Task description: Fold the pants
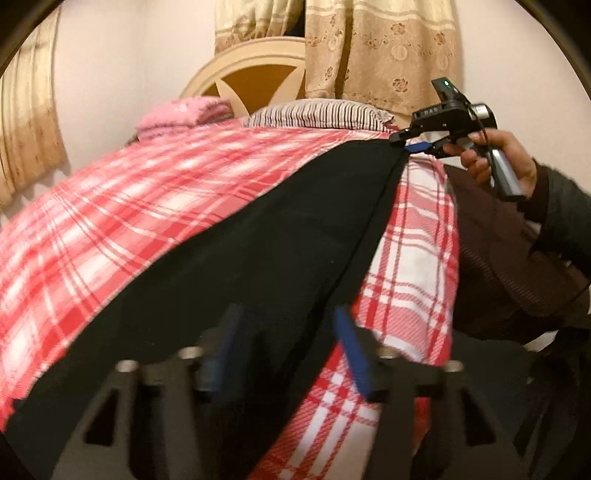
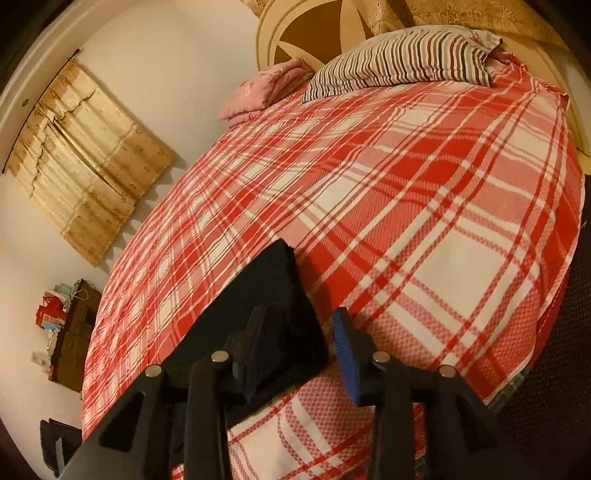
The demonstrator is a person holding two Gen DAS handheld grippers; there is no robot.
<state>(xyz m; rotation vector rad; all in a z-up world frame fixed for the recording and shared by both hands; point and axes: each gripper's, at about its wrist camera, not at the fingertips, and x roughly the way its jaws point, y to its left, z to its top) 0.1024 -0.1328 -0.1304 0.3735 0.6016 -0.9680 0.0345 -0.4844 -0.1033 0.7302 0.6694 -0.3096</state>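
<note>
Pointing downward | both hand-held grippers (image 1: 284,350) (image 2: 299,350) released (jaws apart) | over black pants (image 1: 229,266)

The bed (image 2: 461,229) wears a red-and-white plaid cover, black pants (image 1: 258,258) stretched long across it, a striped pillow (image 2: 402,59) and folded pink blanket (image 2: 258,92) up by the headboard (image 2: 295,33).

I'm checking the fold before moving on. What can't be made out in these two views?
- Left wrist view: black pants run under the left gripper; their near end is hidden.
- Right wrist view: the right gripper covers the pants corner; layer count unreadable.
- Dresser clutter: too small.
</note>
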